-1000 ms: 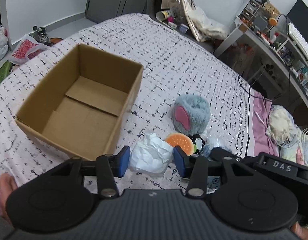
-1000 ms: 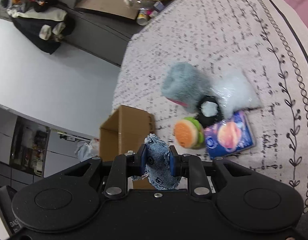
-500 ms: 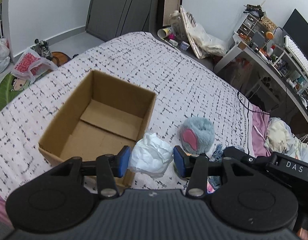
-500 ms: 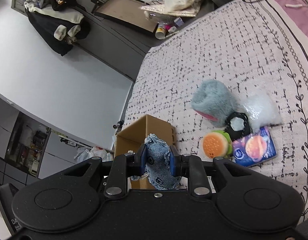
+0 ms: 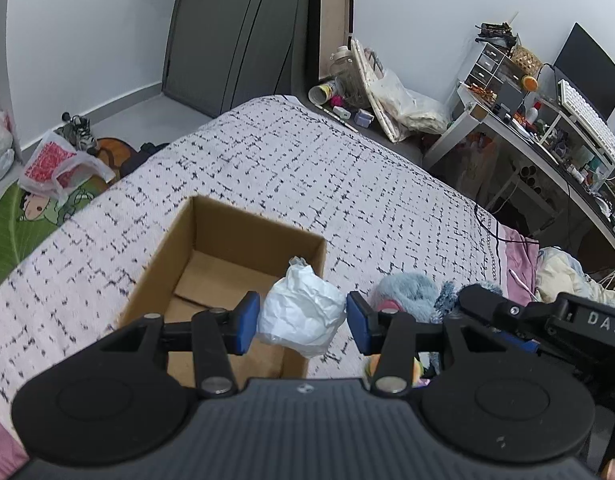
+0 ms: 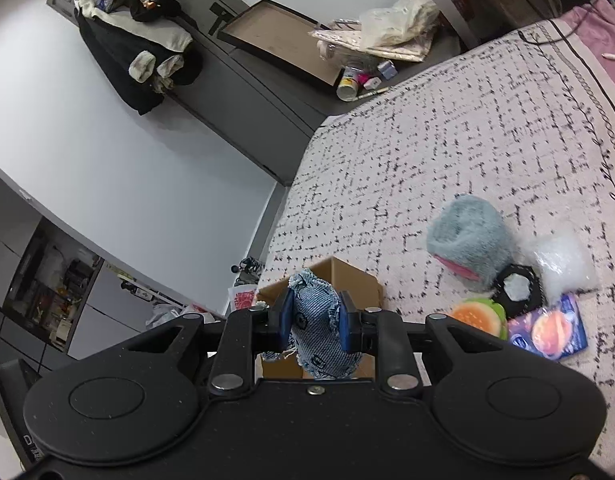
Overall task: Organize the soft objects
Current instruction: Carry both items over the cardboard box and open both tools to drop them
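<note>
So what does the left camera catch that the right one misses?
Only the left view shows the white crumpled wad in the left gripper, the box's bare inside, and the desk.

Only the right view shows the denim pouch clamped in the right gripper, the burger toy unobstructed, the blue packet and hanging clothes.

Both show the cardboard box, the bed and the grey plush.
</note>
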`<state>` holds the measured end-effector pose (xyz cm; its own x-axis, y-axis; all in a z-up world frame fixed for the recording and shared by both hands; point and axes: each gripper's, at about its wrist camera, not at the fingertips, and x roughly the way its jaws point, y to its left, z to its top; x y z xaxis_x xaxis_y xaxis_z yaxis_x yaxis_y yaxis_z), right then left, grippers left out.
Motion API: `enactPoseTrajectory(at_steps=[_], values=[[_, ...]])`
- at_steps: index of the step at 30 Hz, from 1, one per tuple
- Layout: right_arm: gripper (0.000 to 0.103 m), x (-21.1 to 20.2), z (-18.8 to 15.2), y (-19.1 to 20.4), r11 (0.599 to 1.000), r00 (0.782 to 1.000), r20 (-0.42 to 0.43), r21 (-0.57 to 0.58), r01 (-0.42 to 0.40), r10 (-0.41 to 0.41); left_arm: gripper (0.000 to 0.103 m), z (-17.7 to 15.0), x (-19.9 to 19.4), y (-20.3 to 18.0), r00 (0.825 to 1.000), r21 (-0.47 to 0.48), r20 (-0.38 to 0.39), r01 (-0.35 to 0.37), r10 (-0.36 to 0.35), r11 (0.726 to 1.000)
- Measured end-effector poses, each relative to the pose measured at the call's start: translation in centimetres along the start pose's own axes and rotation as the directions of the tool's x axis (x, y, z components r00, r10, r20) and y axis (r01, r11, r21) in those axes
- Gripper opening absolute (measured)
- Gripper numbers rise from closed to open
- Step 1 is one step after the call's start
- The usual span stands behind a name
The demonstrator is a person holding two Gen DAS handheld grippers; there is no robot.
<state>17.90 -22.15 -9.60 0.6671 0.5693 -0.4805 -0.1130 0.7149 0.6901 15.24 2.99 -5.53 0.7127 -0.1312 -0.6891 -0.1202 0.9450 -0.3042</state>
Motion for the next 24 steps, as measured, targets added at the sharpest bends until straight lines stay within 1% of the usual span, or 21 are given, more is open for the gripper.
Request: enactPoseTrajectory(at_steps=[4, 8, 11, 16, 19, 24], values=[[0.023, 0.7, 0.3, 0.9, 1.0, 1.0, 0.01, -0.016, -0.009, 0.01, 0.046, 0.9, 0.9, 0.5, 1.0, 0.018, 0.011, 0.001, -0.001, 1.0], [0.023, 1.7, 0.4, 1.7, 0.999, 1.0, 0.015, -0.035, -0.008, 0.009, 0.046, 2.4, 2.0, 1.2, 1.0, 0.028, 0.014, 0.02, -0.021, 0.999], [0.023, 2.7, 0.4, 2.4, 0.999, 1.0, 0.003, -0.046, -0.009, 0.009, 0.046, 3.2, 2.7, 1.7, 0.999, 0.048, 0.047, -0.001, -0.001, 0.999], [0.023, 4.6, -0.1, 3.4, 0.997, 1.0, -0.016, -0.078, -0.003, 0.002, 0.046, 3.6, 4.2, 3.8, 0.998, 0.033, 0.051, -0.023, 0.021, 0.999], [0.024, 5.7, -0.3, 4.0, 0.997, 1.0, -0.02, -0.081, -0.022, 0.02, 0.046, 3.6, 5.0, 5.1, 0.999, 0.013, 0.039, -0.032, 0.031, 0.999], [0.024, 8.0, -0.8, 4.7, 0.995, 0.999, -0.045, -0.098, 0.001, -0.005, 0.046, 3.5, 6.7, 6.2, 1.0, -0.011, 0.018, -0.015, 0.016, 1.0]])
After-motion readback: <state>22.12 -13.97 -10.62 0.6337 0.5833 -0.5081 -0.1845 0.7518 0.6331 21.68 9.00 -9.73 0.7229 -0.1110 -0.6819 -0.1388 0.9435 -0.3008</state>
